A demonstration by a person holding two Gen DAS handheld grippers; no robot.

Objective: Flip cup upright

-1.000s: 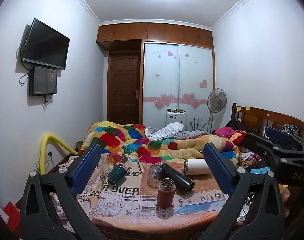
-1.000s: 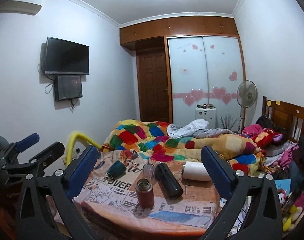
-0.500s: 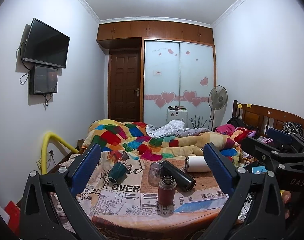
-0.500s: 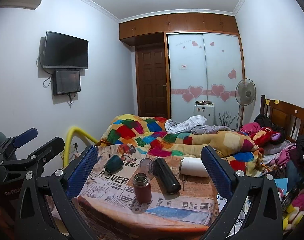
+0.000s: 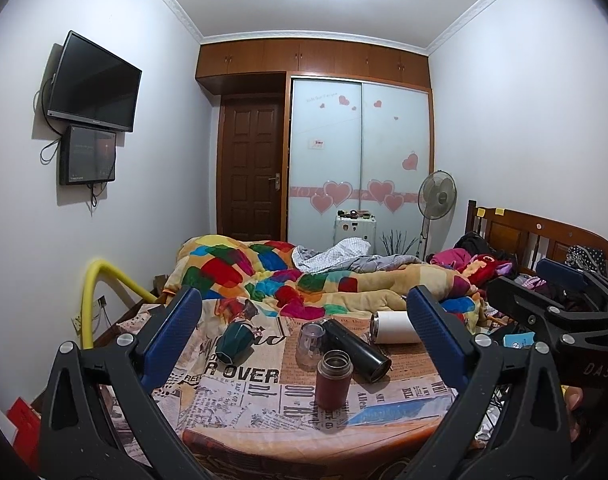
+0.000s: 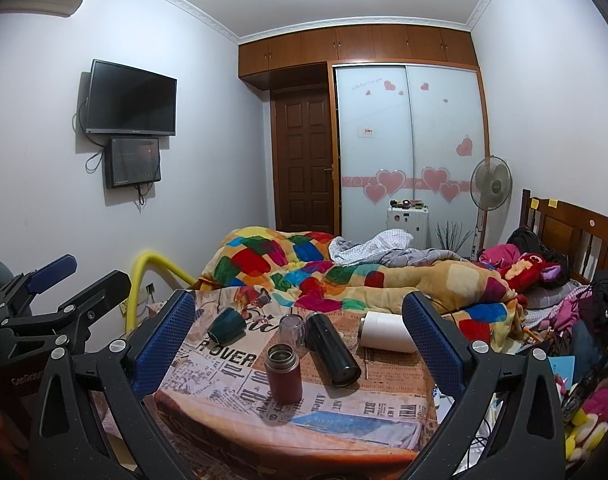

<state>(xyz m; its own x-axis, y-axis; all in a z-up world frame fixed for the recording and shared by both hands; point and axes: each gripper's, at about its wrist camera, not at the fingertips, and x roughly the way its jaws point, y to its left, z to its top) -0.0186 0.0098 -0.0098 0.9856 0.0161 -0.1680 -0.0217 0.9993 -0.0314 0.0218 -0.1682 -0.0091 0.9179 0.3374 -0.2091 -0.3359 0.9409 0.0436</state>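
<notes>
You held both hand-held grippers, left (image 5: 304, 336) and right (image 6: 299, 332), wide, empty | short of surface (image 6: 384, 400) | green cup (image 6: 225, 322) on its side, unreached

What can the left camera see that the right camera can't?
Only the left view shows the right gripper from the side and something red low by the wall. Only the right view shows the air conditioner, the left gripper from the side and yellow toys. Both show the green cup lying tipped on the table, the upright red flask and the fan.
</notes>
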